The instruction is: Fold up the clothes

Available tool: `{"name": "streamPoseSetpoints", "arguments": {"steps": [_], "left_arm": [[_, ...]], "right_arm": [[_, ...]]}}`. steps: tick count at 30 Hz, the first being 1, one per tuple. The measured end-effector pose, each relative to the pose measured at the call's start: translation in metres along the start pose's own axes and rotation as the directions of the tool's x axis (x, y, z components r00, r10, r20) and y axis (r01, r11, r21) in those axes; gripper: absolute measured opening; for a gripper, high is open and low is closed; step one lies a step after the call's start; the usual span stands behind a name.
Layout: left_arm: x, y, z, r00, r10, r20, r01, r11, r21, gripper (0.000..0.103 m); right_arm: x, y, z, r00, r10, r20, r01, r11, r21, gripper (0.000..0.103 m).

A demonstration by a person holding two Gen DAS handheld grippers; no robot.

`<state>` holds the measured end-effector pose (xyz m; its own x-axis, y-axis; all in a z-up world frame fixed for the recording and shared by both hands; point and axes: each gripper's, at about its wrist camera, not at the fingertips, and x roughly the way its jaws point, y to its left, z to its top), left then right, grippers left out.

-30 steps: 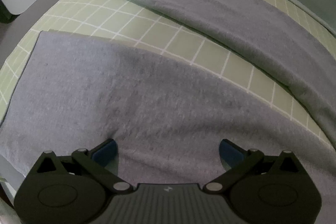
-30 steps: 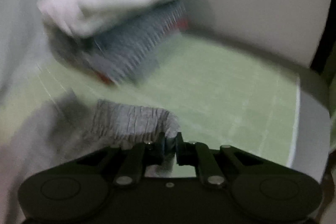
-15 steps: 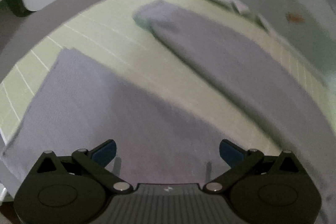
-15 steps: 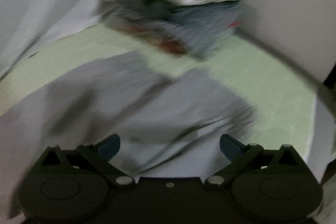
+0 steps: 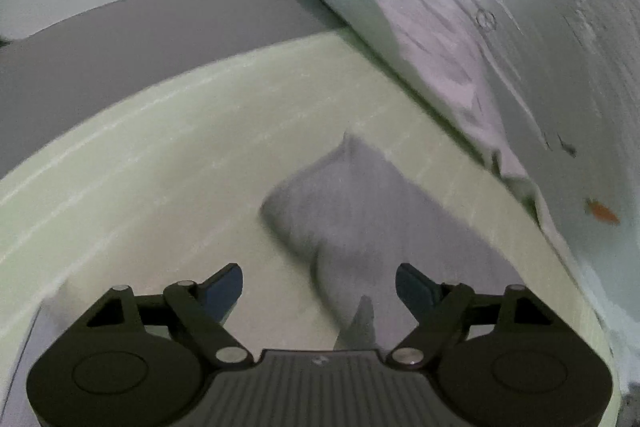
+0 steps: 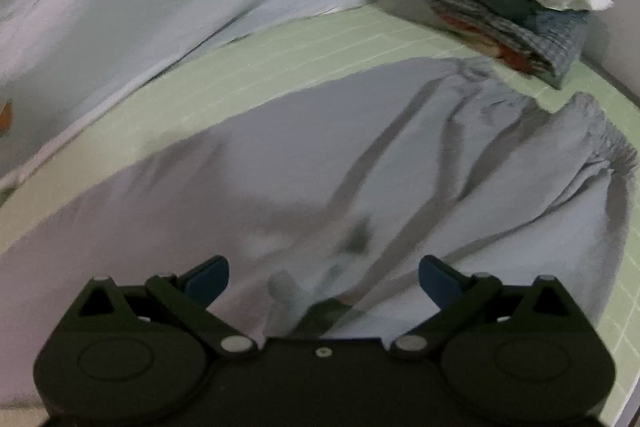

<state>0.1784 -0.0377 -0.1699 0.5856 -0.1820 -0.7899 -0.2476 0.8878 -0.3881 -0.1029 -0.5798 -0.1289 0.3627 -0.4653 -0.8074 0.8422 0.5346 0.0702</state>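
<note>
Grey sweatpants lie on a green checked sheet. In the left wrist view the end of one grey leg (image 5: 360,219) lies just ahead of my left gripper (image 5: 319,287), which is open and empty above it. In the right wrist view the wrinkled upper part of the pants (image 6: 400,179) spreads out, with the gathered waistband (image 6: 600,139) at the right. My right gripper (image 6: 323,277) is open and empty just above the cloth.
A stack of folded clothes (image 6: 504,7) with a white piece on top stands at the far right corner. A pale blue quilt (image 5: 500,27) with small carrot prints lies bunched along the sheet's far side (image 6: 120,7). The grey bed edge (image 5: 120,39) runs at the left.
My right gripper opened and let go of the waistband, which now lies on the sheet. My left gripper moved forward from the near leg to the end of the far leg.
</note>
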Motion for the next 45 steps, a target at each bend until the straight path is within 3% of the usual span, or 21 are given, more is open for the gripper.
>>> {"name": "streamPoseSetpoints", "arguments": {"steps": [1,3,5,13,15,16,18,20,22,26,32,34,36,37,38,41,45], "left_arm": [[0.007,0.0,0.005,1.0,0.003,0.001,-0.003,1.0,-0.004,0.083],[0.018,0.0,0.014,1.0,0.02,0.001,-0.02,1.0,-0.002,0.063],[0.022,0.0,0.016,0.998,0.063,-0.005,-0.062,0.998,0.027,0.002],[-0.021,0.046,-0.017,0.992,0.123,-0.016,-0.12,0.986,0.114,0.001],[-0.03,0.053,-0.022,0.992,0.126,-0.022,-0.123,0.984,0.128,0.008],[-0.034,0.056,-0.023,0.991,0.135,-0.021,-0.13,0.982,0.136,0.014],[-0.04,0.058,-0.018,0.989,0.148,0.0,-0.147,0.979,0.143,0.035],[-0.044,0.057,-0.009,0.991,0.131,0.032,-0.134,0.982,0.135,0.08],[-0.044,0.052,0.004,0.994,0.084,0.064,-0.092,0.986,0.136,0.094],[-0.019,0.029,0.019,0.998,0.03,0.06,-0.042,0.978,0.207,0.098],[0.029,0.001,0.027,1.0,0.02,-0.015,-0.014,0.953,0.301,0.098],[0.039,-0.001,0.028,0.999,0.015,-0.031,-0.006,0.959,0.284,0.088],[0.045,-0.005,0.027,1.0,0.025,-0.014,-0.02,0.96,0.28,0.064],[0.044,-0.007,0.026,0.999,0.031,-0.009,-0.027,0.955,0.296,0.031],[0.042,-0.009,0.025,0.999,0.027,-0.018,-0.02,0.95,0.31,0.004],[0.031,-0.014,0.02,0.999,-0.043,-0.026,0.049,0.942,0.333,0.003],[-0.003,-0.028,0.007,0.989,-0.138,-0.056,0.149,0.895,0.42,0.003]], "right_arm": [[0.0,0.008,-0.002,1.0,-0.005,-0.008,0.005,1.0,-0.023,0.102],[0.002,0.02,-0.008,0.999,-0.021,-0.024,0.019,0.998,-0.067,0.102],[0.004,0.033,-0.016,0.999,-0.014,-0.041,0.01,0.996,-0.091,0.102],[0.021,0.071,-0.042,0.995,-0.004,-0.095,-0.013,0.985,-0.172,0.103],[0.023,0.071,-0.046,0.996,0.005,-0.086,-0.019,0.986,-0.167,0.103],[0.024,0.068,-0.046,0.997,0.016,-0.08,-0.028,0.986,-0.161,0.103],[0.027,0.063,-0.045,0.998,0.033,-0.062,-0.042,0.987,-0.155,0.103],[0.028,0.062,-0.046,0.999,0.042,-0.03,-0.046,0.986,-0.163,0.103],[0.027,0.061,-0.053,0.998,0.052,0.018,-0.048,0.985,-0.167,0.103],[0.022,0.058,-0.072,0.988,0.071,0.139,-0.047,0.984,-0.17,0.103],[0.021,0.056,-0.08,0.972,0.084,0.218,-0.046,0.984,-0.174,0.103],[0.022,0.056,-0.08,0.97,0.086,0.226,-0.046,0.983,-0.175,0.103],[0.023,0.057,-0.08,0.969,0.086,0.231,-0.046,0.983,-0.177,0.103],[0.023,0.057,-0.08,0.969,0.086,0.233,-0.045,0.983,-0.177,0.103],[0.023,0.057,-0.08,0.969,0.087,0.233,-0.046,0.983,-0.177,0.103],[0.024,0.057,-0.081,0.968,0.087,0.235,-0.045,0.983,-0.177,0.103],[0.024,0.057,-0.081,0.968,0.089,0.236,-0.047,0.983,-0.177,0.103]]}}
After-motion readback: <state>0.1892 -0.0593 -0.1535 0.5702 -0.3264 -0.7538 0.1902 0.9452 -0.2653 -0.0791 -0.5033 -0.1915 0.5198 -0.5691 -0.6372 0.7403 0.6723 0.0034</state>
